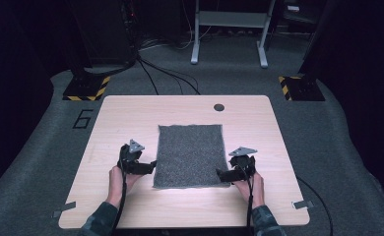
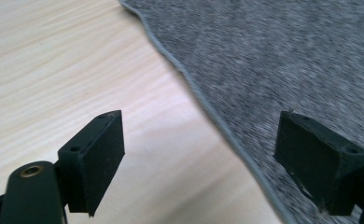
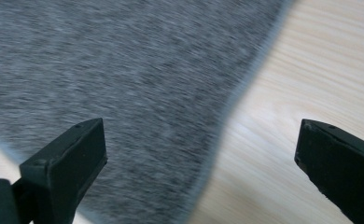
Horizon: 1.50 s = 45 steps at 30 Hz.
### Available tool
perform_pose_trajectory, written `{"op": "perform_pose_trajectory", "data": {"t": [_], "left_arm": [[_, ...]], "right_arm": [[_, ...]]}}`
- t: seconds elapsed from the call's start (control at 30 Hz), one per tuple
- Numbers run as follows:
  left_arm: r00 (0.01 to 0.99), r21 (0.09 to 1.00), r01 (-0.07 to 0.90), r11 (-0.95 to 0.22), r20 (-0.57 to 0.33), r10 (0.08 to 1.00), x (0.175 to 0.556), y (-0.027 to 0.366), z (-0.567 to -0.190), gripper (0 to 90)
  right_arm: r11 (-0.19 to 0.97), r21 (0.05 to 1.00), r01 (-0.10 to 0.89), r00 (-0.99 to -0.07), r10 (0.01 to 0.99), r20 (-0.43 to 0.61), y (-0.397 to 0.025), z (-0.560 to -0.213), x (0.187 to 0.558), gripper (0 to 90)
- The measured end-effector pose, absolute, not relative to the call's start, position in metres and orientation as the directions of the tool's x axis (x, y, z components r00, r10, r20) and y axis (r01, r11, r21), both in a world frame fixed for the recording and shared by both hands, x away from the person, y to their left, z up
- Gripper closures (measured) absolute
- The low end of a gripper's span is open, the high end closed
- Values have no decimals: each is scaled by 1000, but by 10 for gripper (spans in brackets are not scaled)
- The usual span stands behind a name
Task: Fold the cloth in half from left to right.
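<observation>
A grey square cloth (image 1: pixel 190 155) lies flat in the middle of the light wooden table (image 1: pixel 131 110). My left gripper (image 1: pixel 152 165) is at the cloth's near left edge, open, its jaws straddling the hemmed edge of the cloth (image 2: pixel 273 70) just above it. My right gripper (image 1: pixel 220 172) is at the near right corner, open too, one jaw over the cloth (image 3: pixel 124 74) and the other over bare wood. Nothing is held between either pair of jaws. A hand holds each gripper from below.
A dark round hole (image 1: pixel 219 107) sits near the table's far edge. Tape strips (image 1: pixel 302 204) mark the near corners. Beyond the table are cables on a grey floor, yellow-black striped bases (image 1: pixel 86 88) and a metal stand (image 1: pixel 229 29).
</observation>
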<state>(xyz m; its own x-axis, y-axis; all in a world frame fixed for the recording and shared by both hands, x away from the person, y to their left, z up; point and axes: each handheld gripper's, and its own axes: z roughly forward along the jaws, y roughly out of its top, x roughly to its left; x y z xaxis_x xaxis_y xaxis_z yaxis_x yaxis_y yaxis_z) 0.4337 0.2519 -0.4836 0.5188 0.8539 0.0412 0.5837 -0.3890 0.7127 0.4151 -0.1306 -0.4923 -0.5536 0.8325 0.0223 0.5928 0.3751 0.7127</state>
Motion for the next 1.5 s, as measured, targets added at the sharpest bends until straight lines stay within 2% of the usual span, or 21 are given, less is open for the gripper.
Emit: {"op": "perform_pose_trajectory", "data": {"t": [0.3, 0.53, 0.57, 0.93, 1.13, 1.27, 1.5], "left_arm": [[495, 694, 646, -318, -63, 867, 472, 259, -486, 109], [477, 694, 659, -290, -89, 874, 498, 261, -486, 105], [473, 693, 665, -279, -101, 875, 502, 261, -486, 108], [477, 659, 692, -295, -110, 872, 538, 249, -490, 92], [479, 659, 693, -293, -117, 870, 551, 244, -489, 162], [481, 657, 692, -298, -112, 870, 559, 240, -489, 234], [464, 644, 704, -299, -98, 880, 572, 236, -495, 332]], "right_arm": [[416, 718, 558, -649, 758, 65, -79, -484, 400, 28], [484, 717, 501, -734, 676, 56, -32, -488, 391, 53], [479, 708, 519, -730, 679, 75, -25, -487, 388, 53], [531, 710, 463, -801, 594, 78, 24, -494, 387, 58], [535, 718, 445, -815, 574, 78, 43, -495, 383, 95], [546, 727, 416, -827, 560, 53, 55, -494, 380, 150], [608, 693, 387, -853, 521, 20, 78, -503, 377, 308]]}}
